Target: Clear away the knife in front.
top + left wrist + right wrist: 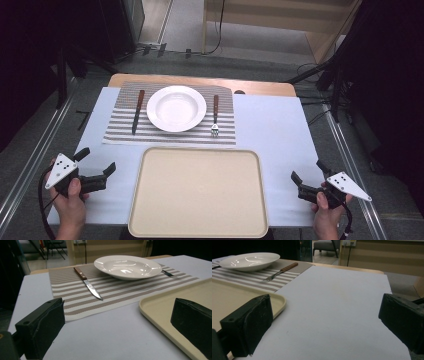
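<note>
High view showed the beige rectangular plastic tray as the landmark: empty, at the table's near edge. Beyond its far left corner, on the striped woven placemat, lay the wooden-handled table knife, long axis running away from the person, blade nearer. The left gripper hung left of the tray, jaws spread and empty, knife ahead and slightly right. The right gripper, likewise released, sat right of the tray, nearer the wooden-handled fork. The white round ceramic plate lay between the two.
</note>
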{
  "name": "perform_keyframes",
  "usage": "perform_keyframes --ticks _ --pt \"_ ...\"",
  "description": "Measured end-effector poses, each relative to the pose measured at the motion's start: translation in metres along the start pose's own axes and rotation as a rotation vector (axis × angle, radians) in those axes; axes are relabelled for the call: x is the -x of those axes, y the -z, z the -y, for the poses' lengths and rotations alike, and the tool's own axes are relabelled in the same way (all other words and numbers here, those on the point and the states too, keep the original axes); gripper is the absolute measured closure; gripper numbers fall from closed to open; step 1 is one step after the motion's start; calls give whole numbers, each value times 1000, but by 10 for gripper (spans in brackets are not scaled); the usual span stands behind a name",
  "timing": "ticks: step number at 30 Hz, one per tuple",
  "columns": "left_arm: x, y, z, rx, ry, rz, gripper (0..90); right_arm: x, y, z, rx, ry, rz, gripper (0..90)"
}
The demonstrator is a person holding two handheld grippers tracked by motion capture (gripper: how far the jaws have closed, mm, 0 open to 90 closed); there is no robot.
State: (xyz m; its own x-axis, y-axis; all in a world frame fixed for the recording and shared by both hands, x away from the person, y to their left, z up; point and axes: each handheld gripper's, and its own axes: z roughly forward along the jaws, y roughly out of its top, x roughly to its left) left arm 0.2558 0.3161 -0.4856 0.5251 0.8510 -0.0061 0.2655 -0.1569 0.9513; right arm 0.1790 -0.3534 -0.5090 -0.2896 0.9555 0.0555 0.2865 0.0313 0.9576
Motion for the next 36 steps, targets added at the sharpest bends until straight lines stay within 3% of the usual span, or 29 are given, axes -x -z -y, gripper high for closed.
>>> perform_keyframes --ticks 10,12,15,18,27,36 --pt "9 -6 -20 1 22 28 0 0 0 1 -3 -8 -9 0" --pt "9 -13 -26 -26 12 36 0 0 -1 1 -5 -3 -12 0" --pt "8 -18 -29 -29 11 30 0 -1 -1 1 -6 -1 -14 0" --pt "5 -25 -35 -24 37 31 0 -1 -2 1 -6 0 -12 0" --pt "1 -52 -50 -35 63 38 0 -2 -2 2 -10 13 -19 0" --pt "4 -75 -65 -52 38 46 0 -2 -3 2 -10 13 -24 0"
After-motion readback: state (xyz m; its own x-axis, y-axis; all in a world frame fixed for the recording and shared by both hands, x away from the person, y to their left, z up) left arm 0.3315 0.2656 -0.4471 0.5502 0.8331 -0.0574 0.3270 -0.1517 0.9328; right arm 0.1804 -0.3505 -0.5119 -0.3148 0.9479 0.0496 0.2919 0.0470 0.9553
